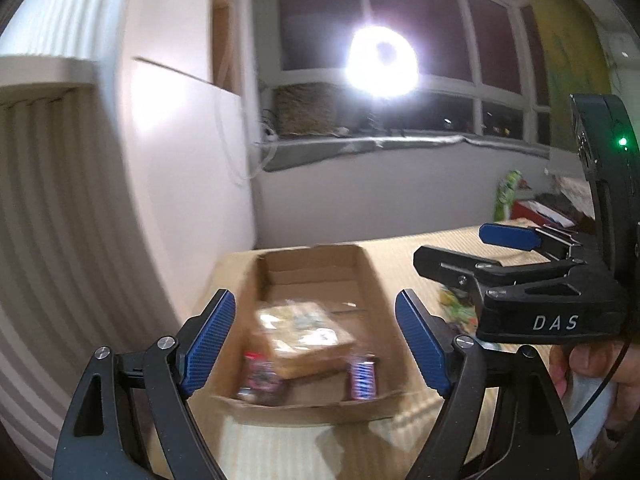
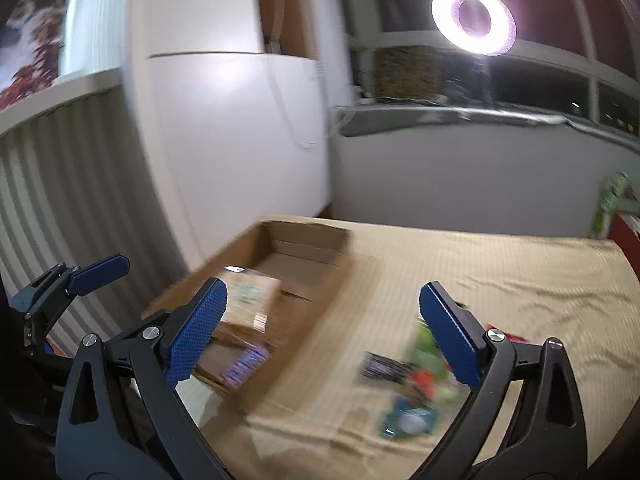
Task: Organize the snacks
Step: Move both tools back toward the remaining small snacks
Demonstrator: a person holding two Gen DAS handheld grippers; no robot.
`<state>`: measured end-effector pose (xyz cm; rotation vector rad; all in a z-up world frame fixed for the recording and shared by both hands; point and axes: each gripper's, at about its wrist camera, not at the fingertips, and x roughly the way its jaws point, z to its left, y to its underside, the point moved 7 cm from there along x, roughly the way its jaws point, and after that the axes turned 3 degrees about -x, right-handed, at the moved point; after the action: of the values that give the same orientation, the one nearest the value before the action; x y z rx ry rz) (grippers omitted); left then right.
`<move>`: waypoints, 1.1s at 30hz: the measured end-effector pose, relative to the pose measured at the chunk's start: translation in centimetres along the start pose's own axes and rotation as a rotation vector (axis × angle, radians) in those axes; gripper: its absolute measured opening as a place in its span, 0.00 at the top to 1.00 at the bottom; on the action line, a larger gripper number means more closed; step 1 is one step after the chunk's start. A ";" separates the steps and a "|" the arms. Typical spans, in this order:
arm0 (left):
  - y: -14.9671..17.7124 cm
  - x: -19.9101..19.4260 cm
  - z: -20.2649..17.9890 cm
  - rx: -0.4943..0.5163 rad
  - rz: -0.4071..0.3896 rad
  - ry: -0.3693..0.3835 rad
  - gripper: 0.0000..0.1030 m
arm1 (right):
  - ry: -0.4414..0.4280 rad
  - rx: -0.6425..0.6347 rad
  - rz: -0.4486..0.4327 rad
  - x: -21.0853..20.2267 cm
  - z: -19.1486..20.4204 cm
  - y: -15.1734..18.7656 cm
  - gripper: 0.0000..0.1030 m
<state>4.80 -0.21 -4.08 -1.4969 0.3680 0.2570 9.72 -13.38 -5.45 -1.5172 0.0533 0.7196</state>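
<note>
Gaping wide and holding nothing, the left claw (image 1: pixel 316 340) frames the cardboard box (image 1: pixel 372 280) at lower centre, where a tan packet (image 1: pixel 304 336) and two small wrappers lie. Equally spread and empty, the right claw (image 2: pixel 324 336) hangs over the worktop (image 2: pixel 500 280); blurred loose snacks (image 2: pixel 408 392) lie lower right.

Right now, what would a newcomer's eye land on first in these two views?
First the glaring ring light up by the window. Then the open cardboard box on the tan cloth, with a large flat pack and two small packets inside. Both grippers are open and empty: left gripper over the box, right gripper over loose snacks beside it.
</note>
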 end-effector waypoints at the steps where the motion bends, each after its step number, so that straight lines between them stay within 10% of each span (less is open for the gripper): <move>1: 0.1 0.4 -1.2 0.015 0.009 0.018 0.20 | 0.020 0.016 0.000 -0.6 -1.3 0.4 0.04; 13: 0.7 1.5 -14.1 0.138 0.048 0.278 0.20 | 0.281 0.140 -0.001 -9.8 -12.9 4.5 0.04; 33: 1.8 2.3 -14.9 0.133 0.079 0.274 0.20 | 0.282 0.176 0.060 -7.7 -14.2 8.2 0.04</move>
<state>5.01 -15.06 -7.19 -1.3901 0.6525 0.0866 5.47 -30.32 -10.46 -1.4426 0.3668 0.5299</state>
